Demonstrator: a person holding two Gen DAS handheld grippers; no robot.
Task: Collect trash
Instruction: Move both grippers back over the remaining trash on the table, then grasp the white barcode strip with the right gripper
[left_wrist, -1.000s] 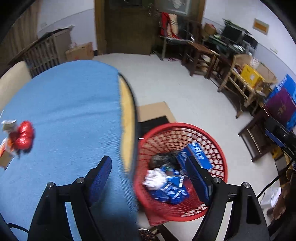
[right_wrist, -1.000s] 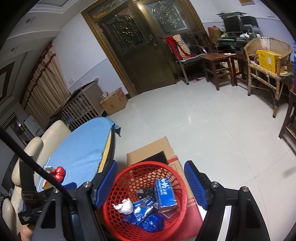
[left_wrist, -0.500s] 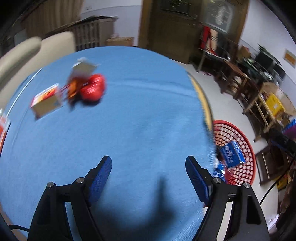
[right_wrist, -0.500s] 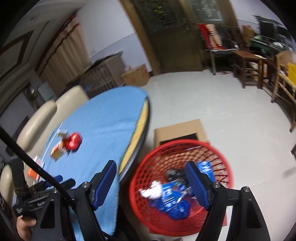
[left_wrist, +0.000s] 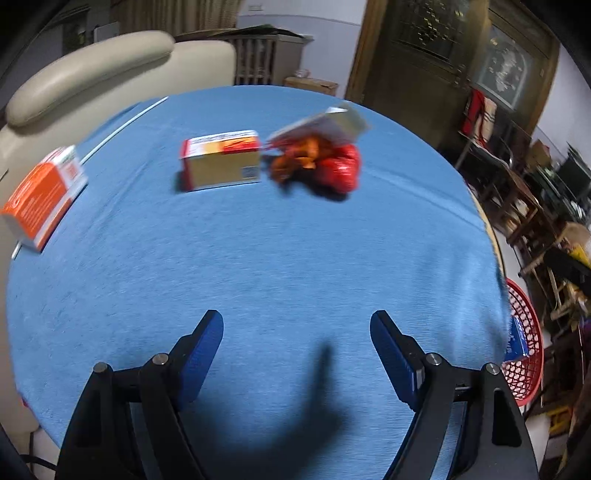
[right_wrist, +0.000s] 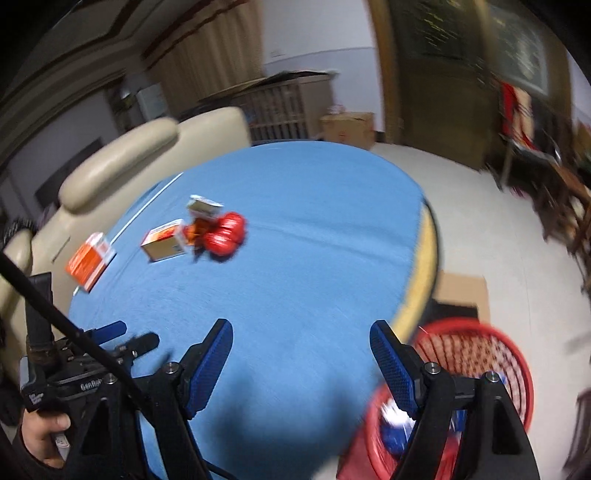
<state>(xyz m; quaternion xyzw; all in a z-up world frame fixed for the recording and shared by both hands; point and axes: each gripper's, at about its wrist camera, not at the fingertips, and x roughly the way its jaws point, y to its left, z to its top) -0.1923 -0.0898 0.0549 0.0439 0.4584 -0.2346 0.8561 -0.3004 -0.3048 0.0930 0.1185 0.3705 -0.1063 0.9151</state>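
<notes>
Trash lies on the round blue table: a tan and red carton, a crumpled red and orange wrapper with a grey card on it, and an orange box at the left edge. My left gripper is open and empty above the table's near part. My right gripper is open and empty over the table's near right side. The right wrist view shows the carton, the wrapper, the orange box and the left gripper. The red mesh basket holds blue trash.
The basket stands on the floor beside the table's right edge, next to a flat cardboard piece. A cream sofa runs behind the table. Wooden chairs and tables crowd the right of the room.
Both grippers have swung left from over the red basket to over the blue table. The carton, wrapper and orange box have come into fuller view. Both stay open and empty.
</notes>
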